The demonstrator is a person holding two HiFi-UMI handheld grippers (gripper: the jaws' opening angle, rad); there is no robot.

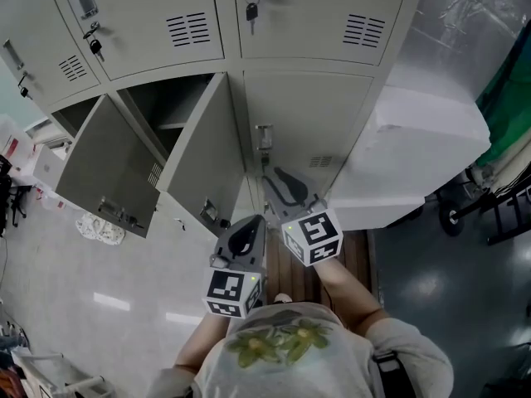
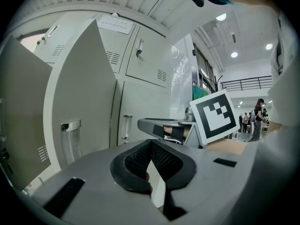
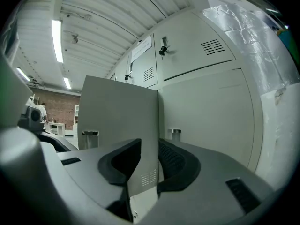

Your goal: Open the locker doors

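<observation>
We see right gripper (image 3: 149, 149) jaws apart, upright door (image 3: 119, 111) edge between them, only in its own view, door swung outward, left gripper (image 2: 151, 146) closed, empty

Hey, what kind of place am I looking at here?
Probably a locker area in a large workshop or lab hall. There is a bank of grey metal lockers with keys in the locks and two lower doors swung open. Beyond them are strip lights overhead and a brick wall.
</observation>
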